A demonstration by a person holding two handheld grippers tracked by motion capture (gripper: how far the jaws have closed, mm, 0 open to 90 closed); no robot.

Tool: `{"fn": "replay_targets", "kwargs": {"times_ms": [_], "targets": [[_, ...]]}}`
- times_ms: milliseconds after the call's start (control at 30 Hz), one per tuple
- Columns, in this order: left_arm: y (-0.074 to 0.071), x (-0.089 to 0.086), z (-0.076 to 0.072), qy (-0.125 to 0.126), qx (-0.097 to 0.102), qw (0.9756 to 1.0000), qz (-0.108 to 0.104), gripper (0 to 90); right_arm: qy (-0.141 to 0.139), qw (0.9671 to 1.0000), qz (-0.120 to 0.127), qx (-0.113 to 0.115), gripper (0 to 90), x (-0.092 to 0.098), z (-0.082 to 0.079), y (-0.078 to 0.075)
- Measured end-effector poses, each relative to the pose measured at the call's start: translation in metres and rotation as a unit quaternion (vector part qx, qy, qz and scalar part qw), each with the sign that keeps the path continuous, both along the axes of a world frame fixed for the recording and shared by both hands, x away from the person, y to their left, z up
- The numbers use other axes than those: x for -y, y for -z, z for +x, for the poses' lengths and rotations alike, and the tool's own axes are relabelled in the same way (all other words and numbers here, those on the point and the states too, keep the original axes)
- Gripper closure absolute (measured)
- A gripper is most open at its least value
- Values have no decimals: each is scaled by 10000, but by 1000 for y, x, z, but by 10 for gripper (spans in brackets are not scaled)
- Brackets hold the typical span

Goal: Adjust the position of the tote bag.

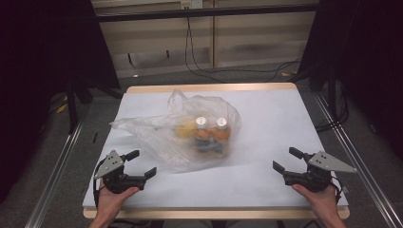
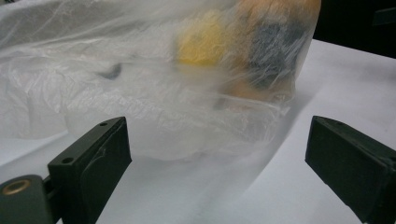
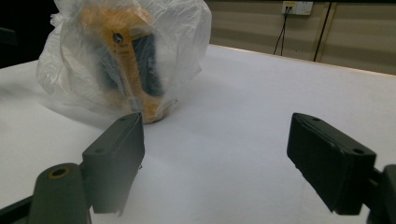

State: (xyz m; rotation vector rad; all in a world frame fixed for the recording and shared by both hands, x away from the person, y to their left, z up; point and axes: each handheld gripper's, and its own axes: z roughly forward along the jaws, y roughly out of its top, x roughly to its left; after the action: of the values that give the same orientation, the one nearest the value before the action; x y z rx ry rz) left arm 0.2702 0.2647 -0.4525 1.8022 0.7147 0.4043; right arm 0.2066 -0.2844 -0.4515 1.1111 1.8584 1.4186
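A thin clear plastic bag (image 1: 190, 130) lies in the middle of the white table (image 1: 266, 118). Inside it stand two orange bottles with white caps (image 1: 211, 128) and something yellow (image 1: 185, 128). My left gripper (image 1: 141, 164) rests open near the front left, just short of the bag's near edge (image 2: 187, 126), with nothing between its jaws. At the front right my right gripper (image 1: 286, 160) is open and apart from the bag (image 3: 126, 56), which stands farther off to its left. A hand holds each gripper from below.
The table's wooden rim (image 1: 214, 88) runs along the far side, with metal rails (image 1: 62, 161) beside it. Cables (image 1: 204, 71) trail on the floor behind. Bare white surface lies between the bag and the right gripper.
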Motion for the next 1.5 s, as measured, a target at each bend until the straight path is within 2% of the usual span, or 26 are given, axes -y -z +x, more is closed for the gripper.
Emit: {"fn": "replay_targets", "kwargs": {"times_ms": [200, 233, 333, 567, 633, 733, 800, 933, 967, 1067, 1133, 1233, 1267, 1300, 1333, 1367, 1500], "targets": [[-1, 0, 0, 19, -55, 10000, 31, 125, -146, 9998, -78, -74, 258, -3, 2, 1], [-1, -1, 1, 69, -140, 9999, -13, 142, -159, 9998, -68, -119, 267, -4, 3, 1], [-2, 0, 1, 20, -116, 9999, 14, 160, -172, 9997, -101, -143, 285, -3, 4, 1], [-6, 0, 0, 147, -88, 9999, -13, 247, -270, 9994, -85, -222, 327, -4, 5, 1], [-9, 0, -1, 166, -89, 9997, -147, 264, -317, 9991, -110, -245, 337, -5, 5, 0], [-12, 3, 0, 218, -93, 9996, -162, 291, -382, 9988, -152, -278, 338, -7, 4, 1], [-15, 5, 2, 326, -59, 9993, -149, 315, -433, 9984, -194, -300, 338, -8, 4, 0], [-22, 8, 7, 367, -10, 9992, -156, 360, -472, 9980, -230, -339, 343, -10, 4, 0], [-23, 10, 8, 382, -11, 9991, -209, 370, -487, 9979, -249, -348, 342, -10, 4, 0], [-28, 12, 12, 368, -7, 9992, -183, 387, -524, 9977, -265, -353, 349, -11, 4, 0], [-31, 14, 16, 467, -39, 9986, -239, 405, -570, 9973, -279, -375, 349, -12, 5, 1], [-35, 18, 20, 505, -78, 9986, -101, 429, -625, 9968, -274, -425, 348, -13, 6, 2], [-34, 20, 21, 601, -87, 9981, -122, 443, -637, 9966, -286, -438, 348, -14, 6, 2], [-35, 22, 20, 545, -108, 9984, -40, 445, -657, 9964, -297, -436, 348, -14, 6, 2], [-36, 23, 22, 675, -136, 9976, -76, 446, -695, 9961, -280, -461, 348, -15, 6, 2], [-38, 24, 22, 635, -140, 9979, 3, 456, -716, 9960, -298, -447, 348, -15, 6, 2], [-47, 29, 28, 761, -134, 9969, -111, 477, -729, 9959, -295, -457, 348, -16, 6, 2]]}}
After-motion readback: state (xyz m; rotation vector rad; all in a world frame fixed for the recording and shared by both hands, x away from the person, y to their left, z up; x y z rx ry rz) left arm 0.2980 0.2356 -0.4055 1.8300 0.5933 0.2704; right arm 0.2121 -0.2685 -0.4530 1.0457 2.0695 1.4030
